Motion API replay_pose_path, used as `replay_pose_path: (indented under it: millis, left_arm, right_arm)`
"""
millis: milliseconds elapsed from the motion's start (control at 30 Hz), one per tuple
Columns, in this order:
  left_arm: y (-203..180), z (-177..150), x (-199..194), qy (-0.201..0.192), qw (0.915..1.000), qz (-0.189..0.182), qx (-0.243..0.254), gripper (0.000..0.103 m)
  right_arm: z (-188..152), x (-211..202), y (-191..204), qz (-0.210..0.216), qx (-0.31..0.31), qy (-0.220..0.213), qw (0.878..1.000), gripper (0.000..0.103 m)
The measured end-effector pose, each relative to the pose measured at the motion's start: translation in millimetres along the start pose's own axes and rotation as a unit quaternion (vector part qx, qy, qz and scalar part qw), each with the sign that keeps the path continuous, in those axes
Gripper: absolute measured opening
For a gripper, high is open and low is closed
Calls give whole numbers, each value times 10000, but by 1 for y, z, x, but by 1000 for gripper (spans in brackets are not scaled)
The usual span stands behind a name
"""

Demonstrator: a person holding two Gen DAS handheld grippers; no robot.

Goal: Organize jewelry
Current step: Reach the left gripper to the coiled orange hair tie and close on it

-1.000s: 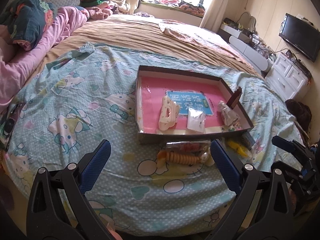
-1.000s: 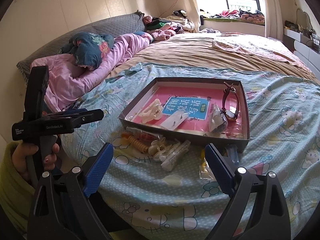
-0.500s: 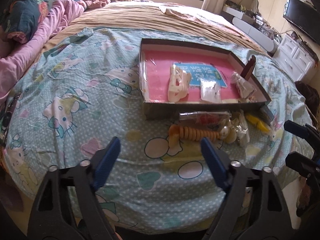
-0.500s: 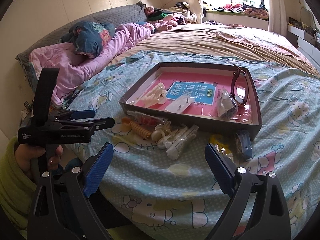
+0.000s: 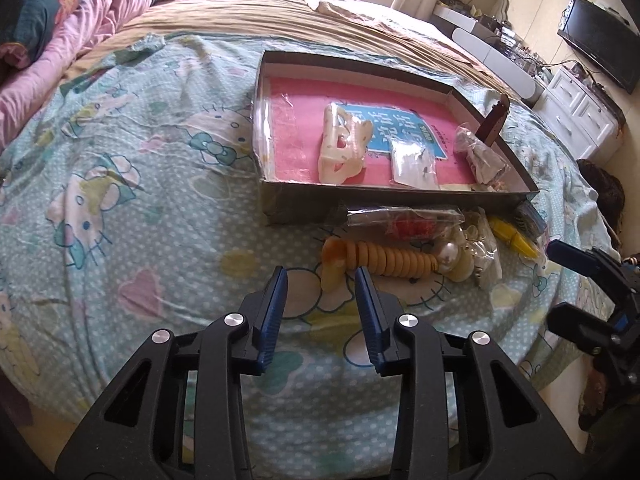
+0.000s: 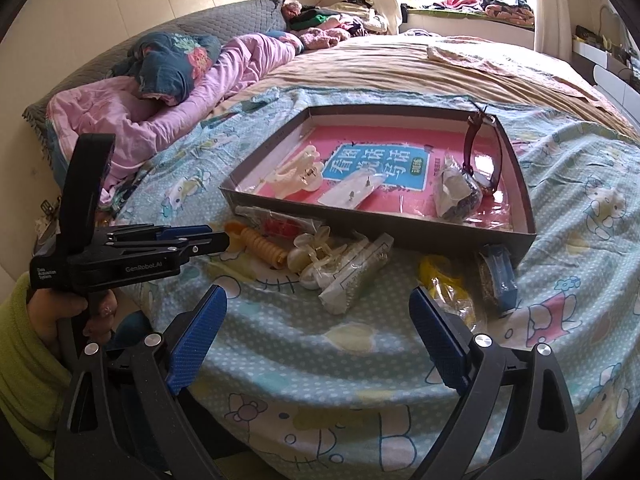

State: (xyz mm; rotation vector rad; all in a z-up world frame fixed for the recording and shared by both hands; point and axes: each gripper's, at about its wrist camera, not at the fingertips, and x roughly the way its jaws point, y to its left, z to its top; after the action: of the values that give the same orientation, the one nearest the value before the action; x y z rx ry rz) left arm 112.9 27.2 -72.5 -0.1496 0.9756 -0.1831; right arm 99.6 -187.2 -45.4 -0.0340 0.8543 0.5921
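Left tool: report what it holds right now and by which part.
Nothing. The left tool is narrowed but empty above the bedsheet, just short of the orange spiral hair tie.

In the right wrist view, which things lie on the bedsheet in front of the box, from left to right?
Orange spiral hair tie → pearl clip → long clear packet → yellow item in a bag → blue comb.
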Motion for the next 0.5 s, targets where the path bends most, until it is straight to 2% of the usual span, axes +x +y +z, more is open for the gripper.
replay_pose_path:
  millis: [233, 500]
  left_arm:
    - [-2, 2, 11, 67, 9999, -95, -15, 25]
    - [-1, 7, 16, 17, 9997, -215, -63, 25]
  right_arm:
    - [-1, 27, -7, -90, 48, 288, 9995, 71]
    - [4, 46, -13, -148, 0, 327, 9994, 63]
